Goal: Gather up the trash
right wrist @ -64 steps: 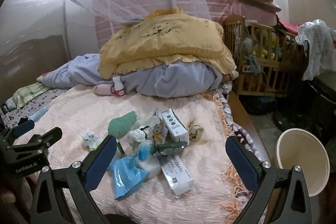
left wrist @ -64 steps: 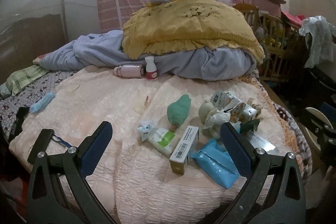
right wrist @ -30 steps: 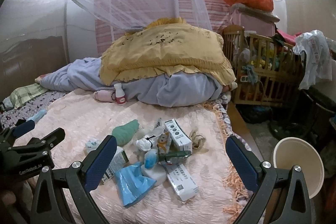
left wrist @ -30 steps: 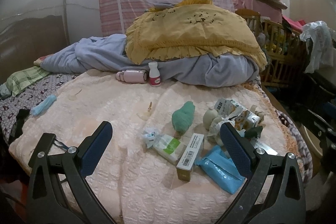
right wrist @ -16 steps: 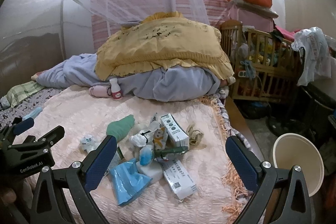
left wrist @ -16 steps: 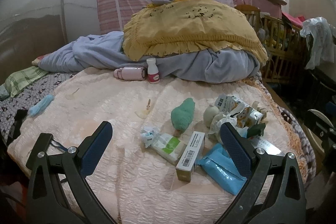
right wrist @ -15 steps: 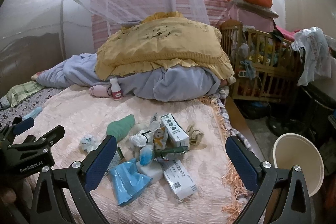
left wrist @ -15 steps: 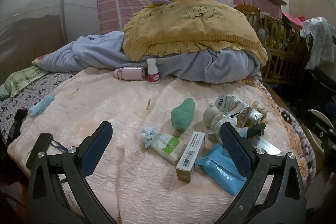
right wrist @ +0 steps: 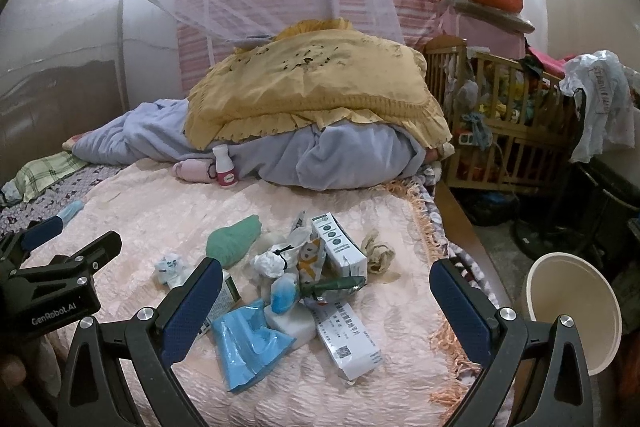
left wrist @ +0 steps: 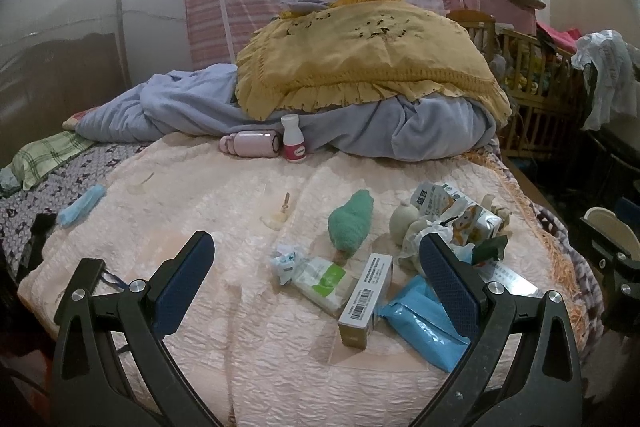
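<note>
A heap of trash lies on the pink bedspread (left wrist: 208,211): a blue plastic wrapper (left wrist: 420,323) (right wrist: 244,347), a barcoded box (left wrist: 366,299), a green-and-white pack (left wrist: 320,279), a green cloth wad (left wrist: 352,223) (right wrist: 234,239), crumpled paper (right wrist: 272,263), a medicine box (right wrist: 338,247) and a flat white box (right wrist: 352,343). My left gripper (left wrist: 316,279) is open and empty, just short of the heap. My right gripper (right wrist: 326,301) is open and empty above the heap. The left gripper also shows in the right wrist view (right wrist: 60,259).
A cream bin (right wrist: 572,311) stands on the floor right of the bed. A yellow pillow (left wrist: 360,55) on a blue blanket (left wrist: 192,115) fills the bed's far end, with a pink bottle (left wrist: 250,145) and white bottle (left wrist: 293,143). A wooden crib (right wrist: 504,131) stands at right.
Both cameras have shifted only slightly; the views swayed a little up and back down. The trash has not moved and both grippers stay open.
</note>
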`<state>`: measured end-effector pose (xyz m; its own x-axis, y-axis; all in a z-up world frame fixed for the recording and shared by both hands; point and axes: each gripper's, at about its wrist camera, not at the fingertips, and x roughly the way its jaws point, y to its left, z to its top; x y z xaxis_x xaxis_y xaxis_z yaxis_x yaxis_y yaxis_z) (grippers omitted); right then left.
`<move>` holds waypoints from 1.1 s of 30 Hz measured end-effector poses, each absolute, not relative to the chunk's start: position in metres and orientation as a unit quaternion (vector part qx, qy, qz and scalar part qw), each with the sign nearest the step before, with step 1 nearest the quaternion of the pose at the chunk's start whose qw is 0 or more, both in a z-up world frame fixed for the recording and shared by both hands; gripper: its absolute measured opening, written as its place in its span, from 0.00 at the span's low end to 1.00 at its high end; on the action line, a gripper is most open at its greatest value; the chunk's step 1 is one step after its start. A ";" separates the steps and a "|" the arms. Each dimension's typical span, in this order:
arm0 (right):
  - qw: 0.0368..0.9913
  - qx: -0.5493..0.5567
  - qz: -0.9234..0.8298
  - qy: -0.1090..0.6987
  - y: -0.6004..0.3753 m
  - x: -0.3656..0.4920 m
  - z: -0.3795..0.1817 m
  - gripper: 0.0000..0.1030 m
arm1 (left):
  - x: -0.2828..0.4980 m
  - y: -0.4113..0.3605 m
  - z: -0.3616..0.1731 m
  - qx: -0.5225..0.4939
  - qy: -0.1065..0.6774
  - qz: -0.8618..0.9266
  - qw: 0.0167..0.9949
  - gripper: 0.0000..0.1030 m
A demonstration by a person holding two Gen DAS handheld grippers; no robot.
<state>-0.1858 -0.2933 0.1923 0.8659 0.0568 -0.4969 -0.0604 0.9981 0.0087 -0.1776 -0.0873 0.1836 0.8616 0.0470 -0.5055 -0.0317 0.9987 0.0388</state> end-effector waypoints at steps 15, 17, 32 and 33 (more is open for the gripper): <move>0.963 0.002 0.038 0.266 -0.297 -0.186 0.187 1.00 | -0.175 -0.093 0.175 0.021 0.274 0.021 0.961 0.99; 0.963 0.004 0.039 0.268 -0.299 -0.186 0.186 1.00 | -0.174 -0.093 0.174 0.021 0.275 0.022 0.961 0.99; 0.957 -0.011 0.055 0.286 -0.298 -0.181 0.180 1.00 | -0.163 -0.088 0.164 0.011 0.286 0.031 0.958 0.99; 0.956 -0.014 0.057 0.289 -0.297 -0.180 0.179 1.00 | -0.162 -0.087 0.164 0.010 0.287 0.032 0.957 0.99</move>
